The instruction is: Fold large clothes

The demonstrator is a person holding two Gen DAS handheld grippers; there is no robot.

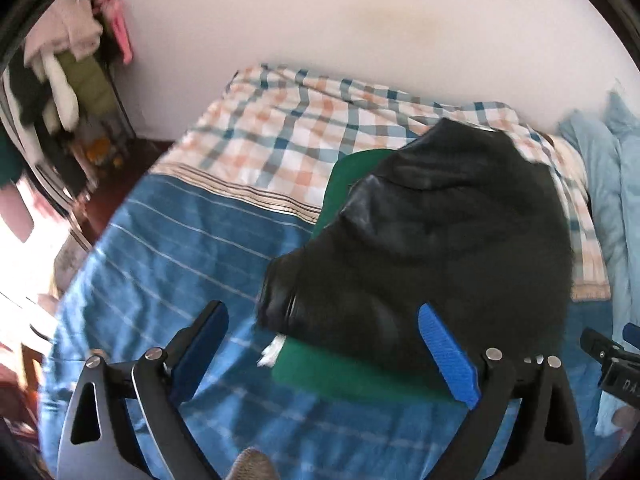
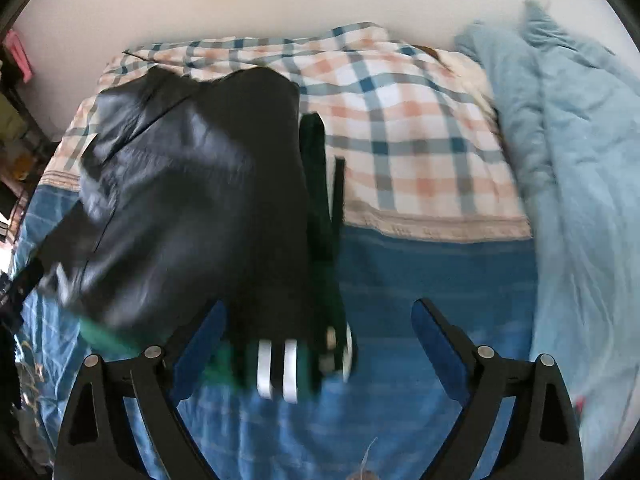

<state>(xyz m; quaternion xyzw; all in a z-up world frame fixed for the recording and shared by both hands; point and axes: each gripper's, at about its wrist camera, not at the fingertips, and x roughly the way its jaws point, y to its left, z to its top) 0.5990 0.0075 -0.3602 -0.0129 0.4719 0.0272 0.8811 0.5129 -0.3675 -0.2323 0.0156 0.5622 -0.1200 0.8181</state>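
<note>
One shiny black jacket (image 1: pixel 432 240) lies folded on the bed (image 1: pixel 192 240), over a smooth green garment (image 1: pixel 360 372) with white stripes. Two grippers, left gripper (image 1: pixel 324 348) and right gripper (image 2: pixel 320 344), hover wide and hold nothing.

I am making out only the white letters "DA" on the black body of my right gripper (image 1: pixel 618 372) at the frame's edge; the rest is cut off.

Soft daylight, left-side glare, motion blur, fisheye-warped edges.
</note>
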